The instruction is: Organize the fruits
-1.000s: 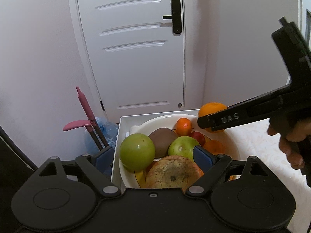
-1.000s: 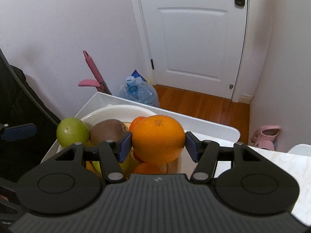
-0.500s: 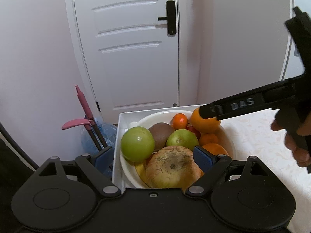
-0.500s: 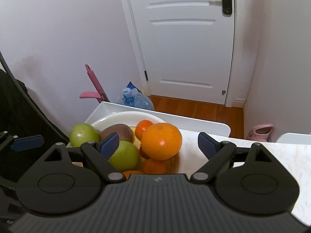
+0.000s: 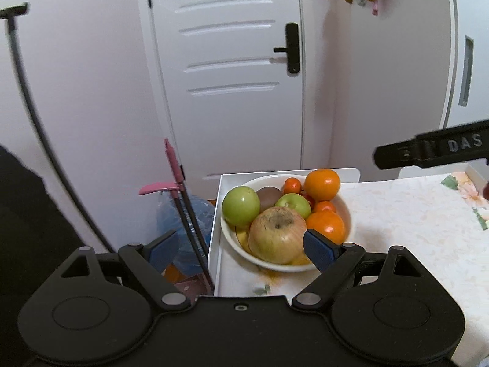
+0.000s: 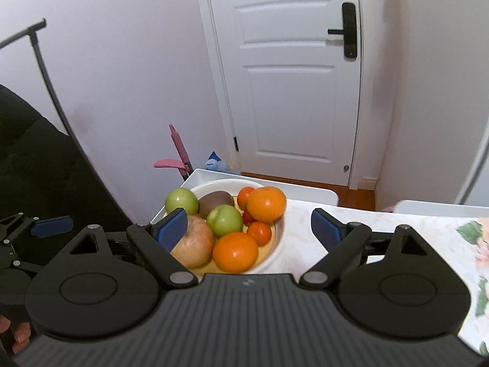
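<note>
From my left wrist view, the left gripper (image 5: 241, 246) fingers stand wide apart and empty; the round white ceramic bowl (image 5: 345, 211), heaped with glossy fruit, sits just ahead on the floral worktop (image 5: 412, 214). From my right wrist view, the right gripper (image 6: 249, 227) has just been opening and holds nothing; the smooth large orange (image 6: 266, 203) rests atop the pile beyond its ribbed blue pads (image 6: 171, 229).
</note>
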Demonstrator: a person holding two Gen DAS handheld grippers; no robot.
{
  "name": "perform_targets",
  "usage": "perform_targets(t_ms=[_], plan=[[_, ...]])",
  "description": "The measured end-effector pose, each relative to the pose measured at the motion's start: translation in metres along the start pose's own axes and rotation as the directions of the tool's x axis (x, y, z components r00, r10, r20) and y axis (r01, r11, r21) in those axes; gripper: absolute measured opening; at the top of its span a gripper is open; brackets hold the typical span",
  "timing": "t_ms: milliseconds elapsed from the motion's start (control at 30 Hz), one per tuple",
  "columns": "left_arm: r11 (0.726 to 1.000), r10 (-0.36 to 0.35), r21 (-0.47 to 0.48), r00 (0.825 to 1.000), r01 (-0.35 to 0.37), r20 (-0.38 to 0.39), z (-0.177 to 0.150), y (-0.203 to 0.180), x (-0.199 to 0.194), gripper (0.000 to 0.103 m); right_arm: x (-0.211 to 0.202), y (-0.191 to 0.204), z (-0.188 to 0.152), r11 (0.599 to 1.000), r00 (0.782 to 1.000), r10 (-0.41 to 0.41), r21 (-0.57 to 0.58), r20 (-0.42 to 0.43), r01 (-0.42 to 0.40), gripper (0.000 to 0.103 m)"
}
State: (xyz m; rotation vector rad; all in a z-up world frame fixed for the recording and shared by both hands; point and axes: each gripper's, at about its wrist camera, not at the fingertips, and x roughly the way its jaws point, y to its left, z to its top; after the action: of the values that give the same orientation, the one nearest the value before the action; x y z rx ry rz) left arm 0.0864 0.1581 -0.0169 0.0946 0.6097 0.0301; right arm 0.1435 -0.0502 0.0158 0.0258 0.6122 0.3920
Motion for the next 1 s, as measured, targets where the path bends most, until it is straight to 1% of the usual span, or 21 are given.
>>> perform_targets(t_ms=[100, 267, 500, 600, 767, 900, 1000], plan=[[1.000, 0.018, -0.013, 1.000, -0.018, 0.019, -0.005, -0.009, -0.029, 0.091, -0.031, -0.006, -0.009, 1.000, 1.000, -0.016, 0.007, 0.012, 0.016, 0.103], [0.999, 0.031, -0.016, 0.999, -0.031, 0.041, -0.009, -0.030, -0.065, 0.092, -0.082, -0.020, -0.027, 0.996, 0.996, -0.087, 0.010, 0.025, 0.086, 0.103], [0.999, -0.007, -0.044, 0.998, 0.009, 0.055, -0.011, -0.063, -0.098, 0.092, -0.137, -0.037, -0.051, 0.984, 0.983, -0.179, 0.027, 0.031, 0.178, 0.103], [0.999, -0.013, -0.044, 0.998, 0.016, 0.061, -0.014, -0.076, -0.108, 0.092, -0.153, -0.043, -0.058, 0.974, 0.973, -0.228, 0.023, 0.027, 0.227, 0.103], [0.998, -0.009, -0.059, 0.997, 0.013, 0.076, -0.017, -0.090, -0.118, 0.101, -0.170, -0.050, -0.072, 0.958, 0.958, -0.285, 0.022, 0.026, 0.285, 0.103], [0.999, -0.006, -0.042, 0.996, 0.010, 0.090, -0.017, -0.099, -0.122, 0.103, -0.177, -0.055, -0.083, 0.948, 0.948, -0.317, 0.031, 0.014, 0.317, 0.103], [1.000, -0.010, -0.026, 0.995, 0.013, 0.099, -0.016, -0.106, -0.125, 0.103, -0.179, -0.057, -0.086, 0.945, 0.946, -0.324, 0.043, 0.010, 0.323, 0.103]])
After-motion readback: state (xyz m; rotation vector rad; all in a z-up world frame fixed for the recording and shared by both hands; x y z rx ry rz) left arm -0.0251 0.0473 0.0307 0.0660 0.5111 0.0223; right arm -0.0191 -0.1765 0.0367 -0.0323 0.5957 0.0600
